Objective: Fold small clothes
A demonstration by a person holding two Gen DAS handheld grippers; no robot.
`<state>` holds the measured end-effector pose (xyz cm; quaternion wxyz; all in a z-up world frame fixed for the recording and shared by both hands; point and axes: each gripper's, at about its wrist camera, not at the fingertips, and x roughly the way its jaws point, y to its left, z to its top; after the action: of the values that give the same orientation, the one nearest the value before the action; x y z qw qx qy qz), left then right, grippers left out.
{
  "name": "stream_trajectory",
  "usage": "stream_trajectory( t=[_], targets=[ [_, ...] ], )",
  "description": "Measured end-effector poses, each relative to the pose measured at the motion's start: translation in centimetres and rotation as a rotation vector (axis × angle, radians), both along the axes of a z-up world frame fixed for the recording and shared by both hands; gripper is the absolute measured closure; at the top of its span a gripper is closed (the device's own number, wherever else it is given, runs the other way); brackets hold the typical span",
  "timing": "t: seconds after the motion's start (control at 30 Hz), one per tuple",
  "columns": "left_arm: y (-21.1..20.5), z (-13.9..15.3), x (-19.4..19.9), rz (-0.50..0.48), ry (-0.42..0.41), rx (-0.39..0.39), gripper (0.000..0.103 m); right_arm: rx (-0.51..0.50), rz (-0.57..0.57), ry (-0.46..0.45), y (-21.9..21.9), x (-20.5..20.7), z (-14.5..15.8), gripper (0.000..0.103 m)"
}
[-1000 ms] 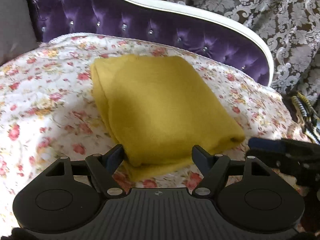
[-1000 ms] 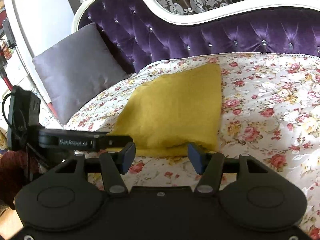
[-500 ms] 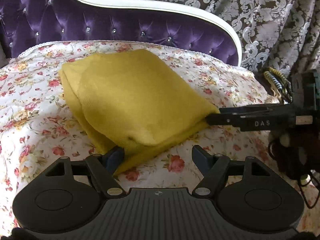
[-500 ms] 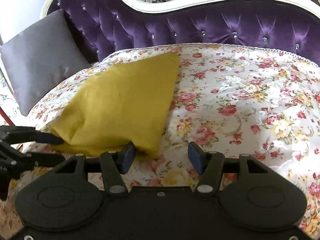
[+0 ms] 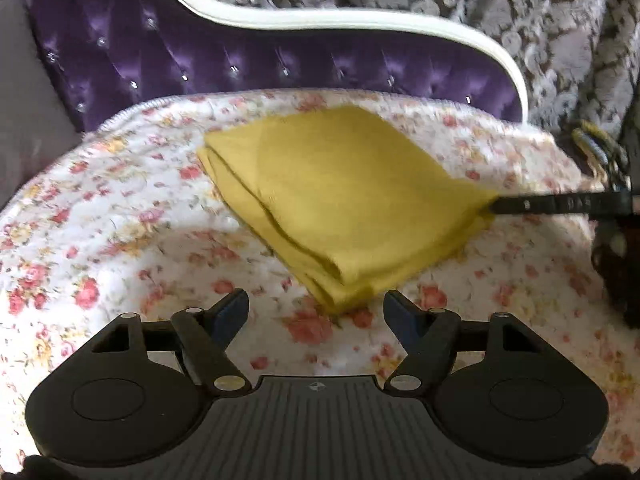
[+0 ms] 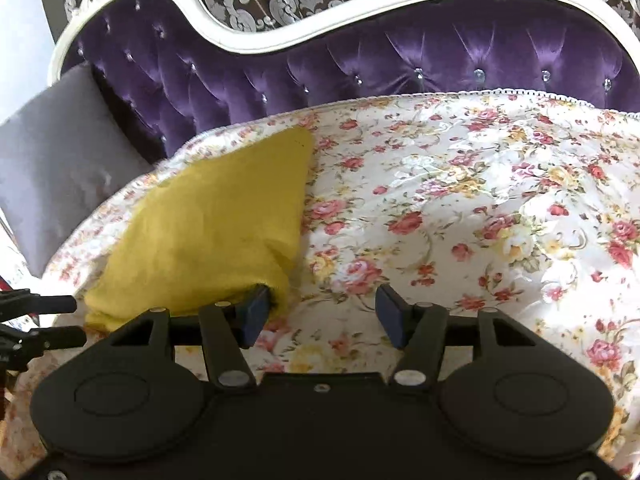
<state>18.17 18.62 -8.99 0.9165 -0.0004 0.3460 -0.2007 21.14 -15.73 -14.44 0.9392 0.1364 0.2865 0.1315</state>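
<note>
The left gripper (image 5: 316, 312) has its 2 blue-padded fingers (image 5: 230, 314) spread wide and released; the pads press on nothing. The near corner of the folded yellow garment (image 5: 344, 200) lies just ahead of the gap, over the floral cover, and it is hard to tell whether it reaches between the tips. The right gripper (image 6: 322, 316) is likewise parted with nothing clamped; its left pad (image 6: 252, 314) sits against or just in front of the garment's near right corner, and the other pad is over bare cover. In the left view, one black finger of the right gripper comes in from the right edge of the seat and meets the garment's right-hand corner.

The garment is folded into a thick, roughly 4-sided packet with layered edges showing along its left side. In the left view it sits like a diamond, its long axis running from the far left toward the near right. In the right view it narrows to a point toward the sofa back.

It rests on the left half of a white quilted cover with red and yellow roses (image 6: 460, 208), which is spread over the seat of a purple tufted sofa (image 6: 400, 52) with a curved white frame. A grey cushion (image 6: 56, 148) leans at the sofa's left end. Behind hangs a brown and silver damask curtain (image 5: 540, 20)
</note>
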Motion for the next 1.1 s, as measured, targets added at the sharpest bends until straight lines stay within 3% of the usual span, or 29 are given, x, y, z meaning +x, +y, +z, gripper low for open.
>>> stream_trajectory(
  t=[0.17,0.23,0.33,0.43,0.5,0.57,0.67,0.83,0.97,1.1],
  targets=[
    [-1.0,1.6,1.0,0.037,-0.031,-0.089,0.03,0.036,0.015,-0.041,0.2,0.0,0.8,0.04],
    [-2.1,1.6,1.4,0.046,-0.041,-0.07,0.03,0.035,0.012,-0.042,0.2,0.0,1.0,0.04],
    [-3.9,1.4,0.9,-0.021,-0.057,0.015,0.03,0.036,0.033,-0.049,0.2,-0.3,1.2,0.04],
    [-4.0,1.0,-0.4,-0.039,-0.063,0.013,0.03,0.022,0.11,-0.08,1.2,-0.9,1.5,0.039],
    [-3.0,0.7,-0.8,-0.009,-0.033,-0.03,0.03,-0.029,0.192,-0.118,3.0,-1.3,2.1,0.043],
    [-1.8,0.4,-1.3,0.042,-0.002,-0.062,0.03,-0.111,0.282,-0.161,5.7,-1.8,2.7,0.055],
    [0.3,0.4,-1.9,0.135,0.023,-0.079,0.03,-0.234,0.403,-0.213,10.0,-2.2,3.3,0.058],
    [3.1,0.2,-2.8,0.229,0.055,-0.132,0.03,-0.345,0.548,-0.273,15.8,-1.7,3.0,0.058],
    [4.0,-0.2,-3.4,0.249,0.067,-0.15,0.03,-0.44,0.593,-0.295,18.7,-1.1,2.0,0.071],
    [4.2,-0.3,-3.6,0.251,0.072,-0.17,0.03,-0.462,0.566,-0.264,19.4,-0.1,1.4,0.071]
  ],
)
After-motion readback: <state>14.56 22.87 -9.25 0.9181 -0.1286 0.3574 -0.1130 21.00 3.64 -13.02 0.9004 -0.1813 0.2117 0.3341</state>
